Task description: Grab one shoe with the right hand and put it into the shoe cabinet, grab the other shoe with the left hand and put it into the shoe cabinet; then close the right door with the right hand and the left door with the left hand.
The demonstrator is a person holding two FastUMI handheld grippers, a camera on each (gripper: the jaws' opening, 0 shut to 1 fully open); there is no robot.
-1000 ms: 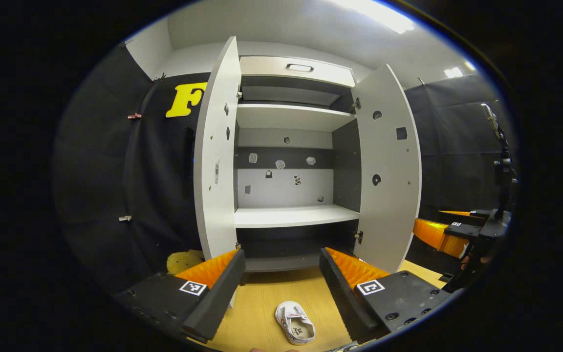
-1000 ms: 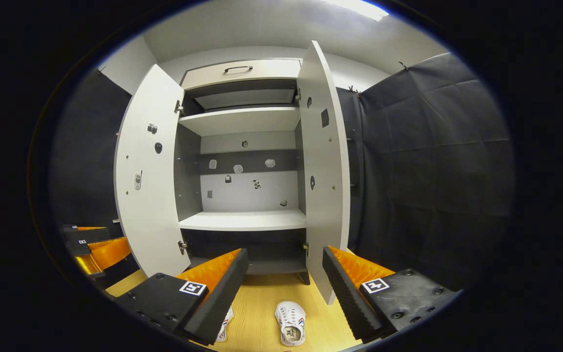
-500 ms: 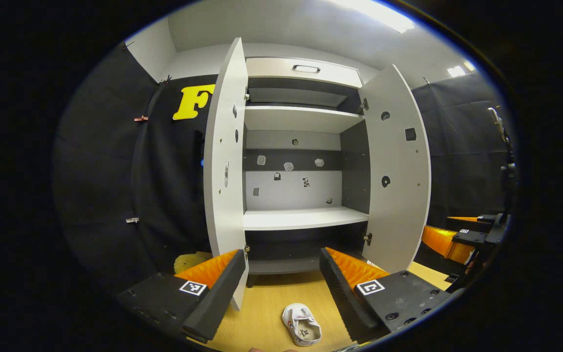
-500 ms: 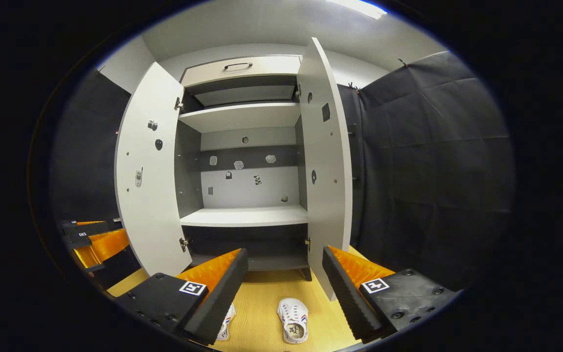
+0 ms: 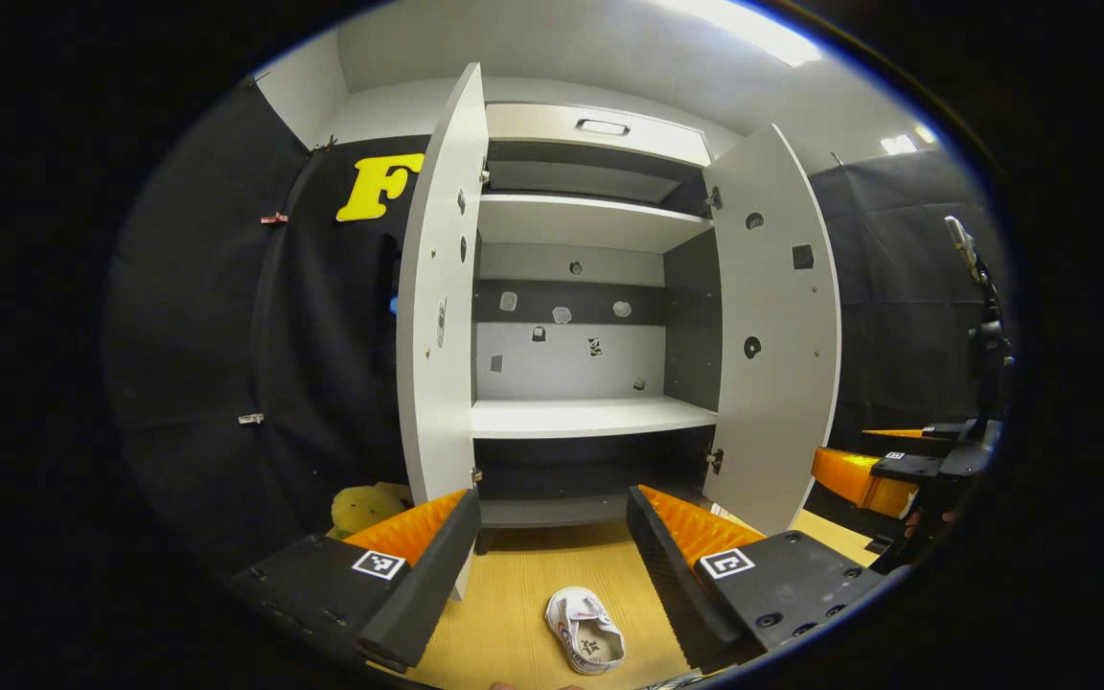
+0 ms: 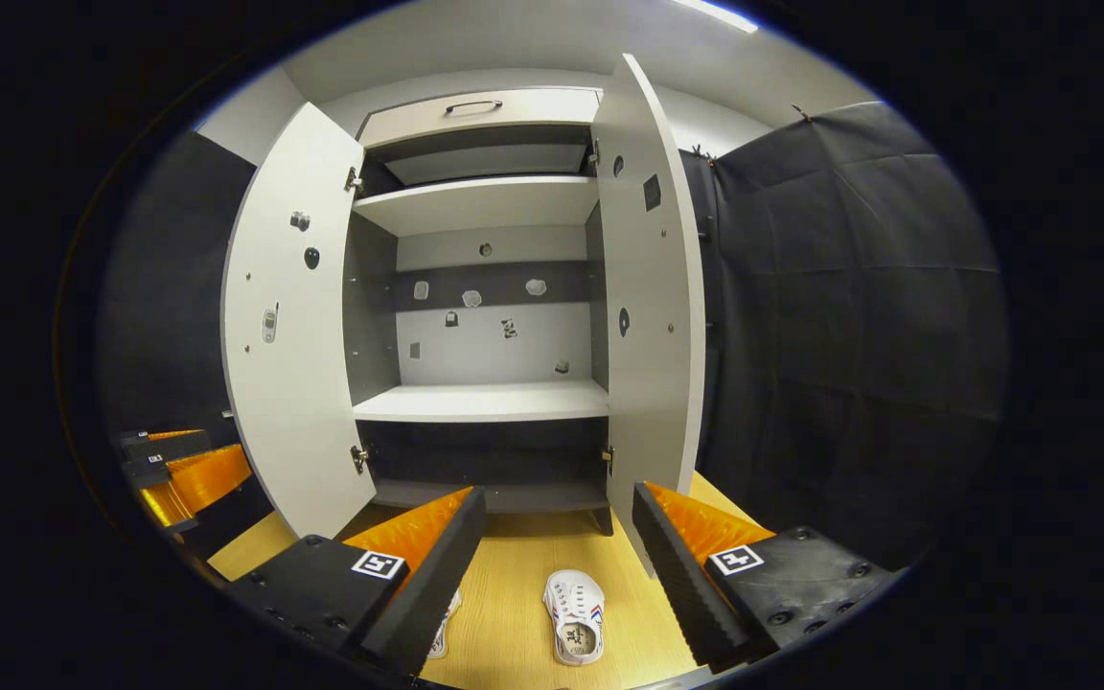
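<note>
A white shoe cabinet (image 5: pixel 590 417) (image 6: pixel 485 402) stands ahead with both doors swung wide and bare shelves. Its left door (image 5: pixel 437 316) (image 6: pixel 284 326) and right door (image 5: pixel 782 326) (image 6: pixel 653 307) hang open. One small white shoe (image 5: pixel 586 631) (image 6: pixel 574 618) lies on the wooden floor below, between my fingers in both views. A second white shoe (image 6: pixel 443 625) peeks from behind my right gripper's left finger. My left gripper (image 5: pixel 552 541) is open and holds nothing, well above the shoe. My right gripper (image 6: pixel 559 537) is open too, and also appears far off (image 5: pixel 883 470).
Black cloth walls close in on both sides. A yellow soft object (image 5: pixel 367 506) lies on the floor left of the cabinet. The wooden floor (image 6: pixel 514 556) runs up to the cabinet's base. The left gripper appears at far left (image 6: pixel 178 470) in the right gripper view.
Both views have tipped slightly down and nearer, so the cabinet sits higher and more floor shows in the right gripper view. Shoes and doors have not moved.
</note>
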